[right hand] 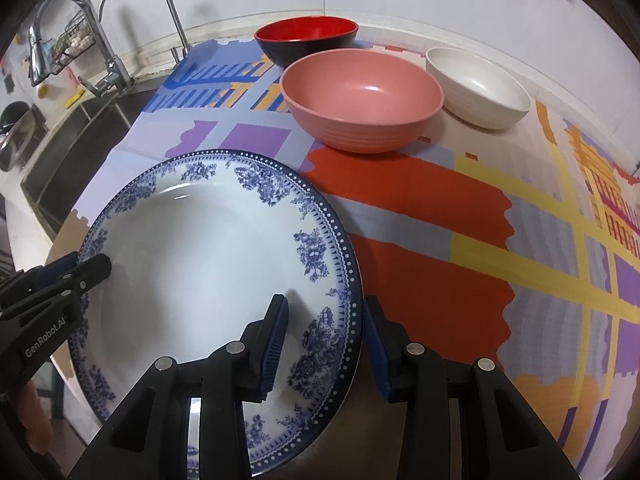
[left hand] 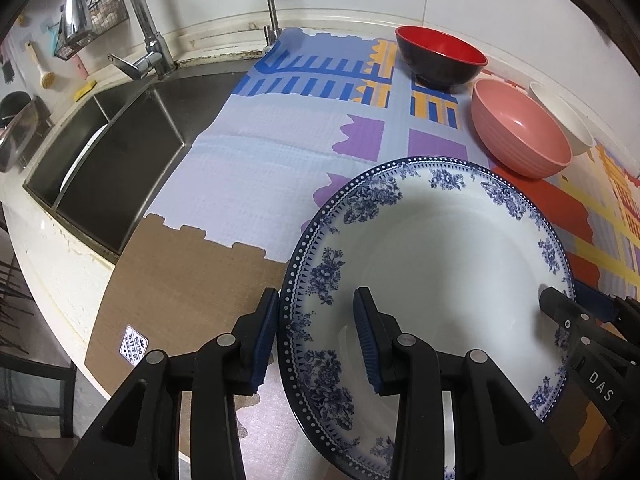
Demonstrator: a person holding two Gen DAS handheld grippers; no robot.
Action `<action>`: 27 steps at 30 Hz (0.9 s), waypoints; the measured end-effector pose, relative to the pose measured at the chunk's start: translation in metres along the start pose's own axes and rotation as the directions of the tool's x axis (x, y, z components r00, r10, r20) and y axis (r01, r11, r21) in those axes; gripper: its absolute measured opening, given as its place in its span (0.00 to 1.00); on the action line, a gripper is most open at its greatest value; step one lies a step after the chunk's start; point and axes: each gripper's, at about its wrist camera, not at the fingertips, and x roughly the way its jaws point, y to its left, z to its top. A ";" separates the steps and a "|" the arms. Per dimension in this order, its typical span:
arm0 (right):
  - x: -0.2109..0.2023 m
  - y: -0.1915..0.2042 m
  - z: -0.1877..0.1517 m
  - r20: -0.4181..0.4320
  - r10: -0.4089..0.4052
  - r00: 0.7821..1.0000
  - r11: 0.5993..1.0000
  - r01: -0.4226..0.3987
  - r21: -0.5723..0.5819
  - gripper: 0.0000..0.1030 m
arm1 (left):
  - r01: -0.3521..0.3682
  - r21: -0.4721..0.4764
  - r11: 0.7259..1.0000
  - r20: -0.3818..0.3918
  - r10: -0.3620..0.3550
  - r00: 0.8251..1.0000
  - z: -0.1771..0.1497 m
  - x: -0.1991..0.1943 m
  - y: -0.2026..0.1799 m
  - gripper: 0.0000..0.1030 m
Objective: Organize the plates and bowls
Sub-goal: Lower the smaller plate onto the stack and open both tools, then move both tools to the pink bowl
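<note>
Nearest the left wrist camera were our left gripper's (left hand: 316,334) two black fingers with blue ribbed pads, standing part-way apart and straddling the left rim of the blue-and-white floral plate (left hand: 432,264). One pad stood outside the rim and the other over the plate's well. A narrow gap showed at each pad, so we judged this a loose bracket, not a firm pinch; whether the pads actually pressed the rim we could not tell. Across the plate from these fingers, our right gripper's black tip reached onto the opposite rim. We judged the two-sided hold suited a wide, shallow dish that one narrow pair of jaws would tip. Beyond the fingertips lay the patterned cloth (left hand: 280,168), and further off the red-and-black bowl (left hand: 440,56), the pink bowl (left hand: 520,136) and the white bowl (left hand: 568,120) in a row by the wall. Off to the left of the fingers sat the steel sink (left hand: 120,168).

Nearest the right wrist camera were our right gripper's (right hand: 326,340) fingers, equally half-spread, bracketing the plate's right rim with the inner pad above the well and the outer pad just outside the edge. The plate lay close over the counter's near edge. Ahead of the fingertips stood the pink bowl, flanked by the other two. The left gripper's tip showed at the plate's far-left rim.
</note>
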 end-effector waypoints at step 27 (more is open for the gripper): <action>-0.058 -0.028 0.027 0.204 -0.038 0.978 0.998 0.026 0.058 0.45 | 0.070 0.143 0.987 0.194 -0.098 0.976 0.055 -0.055 -0.038 0.56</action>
